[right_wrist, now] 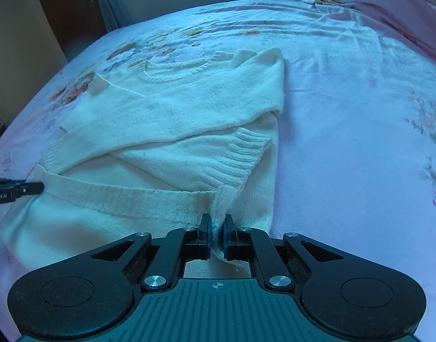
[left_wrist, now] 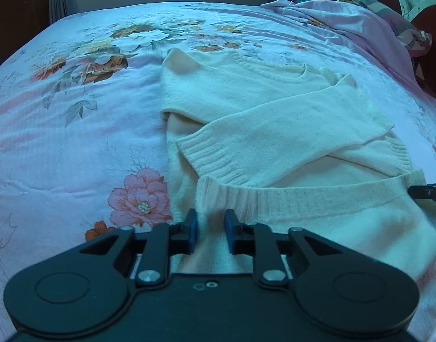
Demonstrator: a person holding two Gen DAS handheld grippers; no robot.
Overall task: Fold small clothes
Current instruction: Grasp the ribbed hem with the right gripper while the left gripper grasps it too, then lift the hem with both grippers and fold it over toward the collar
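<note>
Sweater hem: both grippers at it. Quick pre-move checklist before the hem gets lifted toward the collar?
1. Right gripper clamped on hem: ok, fabric pinched between the pads.
2. Left gripper clamped on hem: not ok, a gap shows around the fabric.
3. Both sleeves folded across the sweater: ok.
4. Collar flat on the far side: ok.
5. Grippers at opposite hem corners: ok, each shows at the other view's edge.
6. Bedsheet not caught in the jaws: cannot tell.
</note>
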